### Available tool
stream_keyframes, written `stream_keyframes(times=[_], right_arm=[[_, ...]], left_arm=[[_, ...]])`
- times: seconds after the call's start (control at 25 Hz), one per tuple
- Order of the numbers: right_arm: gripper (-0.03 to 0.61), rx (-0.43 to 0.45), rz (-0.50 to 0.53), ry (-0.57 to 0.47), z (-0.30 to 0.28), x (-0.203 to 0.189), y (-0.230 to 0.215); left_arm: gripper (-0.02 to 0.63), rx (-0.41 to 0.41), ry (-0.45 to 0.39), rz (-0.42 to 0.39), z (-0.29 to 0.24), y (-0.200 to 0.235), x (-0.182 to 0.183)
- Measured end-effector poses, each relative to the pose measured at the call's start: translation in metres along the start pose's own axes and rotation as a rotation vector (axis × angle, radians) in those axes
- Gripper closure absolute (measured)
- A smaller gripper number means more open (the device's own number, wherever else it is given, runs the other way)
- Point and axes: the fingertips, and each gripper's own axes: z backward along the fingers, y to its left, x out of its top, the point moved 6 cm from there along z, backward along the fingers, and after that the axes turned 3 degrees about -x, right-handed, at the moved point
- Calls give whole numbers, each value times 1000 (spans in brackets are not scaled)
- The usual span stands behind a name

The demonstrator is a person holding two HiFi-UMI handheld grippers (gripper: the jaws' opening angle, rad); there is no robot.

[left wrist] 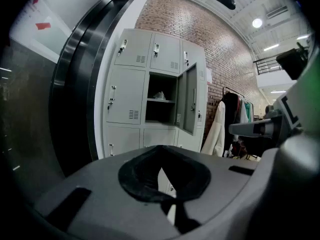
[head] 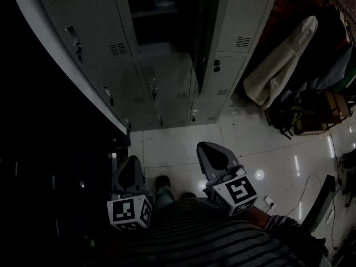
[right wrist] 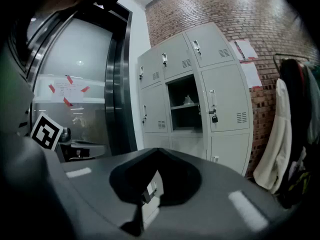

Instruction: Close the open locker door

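Note:
A bank of grey lockers [head: 167, 88] stands ahead of me. One middle compartment [head: 161, 15] is open, and its door [head: 201, 38] swings out toward me, edge-on in the head view. The left gripper view shows that door [left wrist: 189, 104] ajar beside the dark compartment [left wrist: 161, 104]. In the right gripper view I see the door's outer face [right wrist: 227, 104], which carries a padlock. My left gripper [head: 129, 174] and right gripper [head: 214, 154] hang low near my body, well short of the lockers. Both are shut and hold nothing.
A white coat [head: 278, 65] hangs on a rack at the right, with bags [head: 303, 115] below it. A cable and socket [head: 270, 202] lie on the tiled floor [head: 183, 143]. A dark metal door frame [head: 67, 65] runs along the left.

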Motion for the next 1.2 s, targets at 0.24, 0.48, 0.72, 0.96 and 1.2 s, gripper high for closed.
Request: stream_keyframes(times=[0.24,0.48,0.72,0.96,1.2], right_arm=[[577,-22,13,-21,-54,4,-6],[577,-56,12,-55,-124,29,-1],[577,-90,2,-44,-161,38,-3],[577,-101,4,-133,-147,73,-23],[577,-268,92,-307,-91,139,-99]], left_arm=[[611,-21,-8,9,-46,44,6],[611,-78,-22,-11,-112,97,36],[611,-141,-18,-27,-154,116,50],[611,-153,-26,-31,-176,106,60],[611,-151,-41,-27,-188,86,75]])
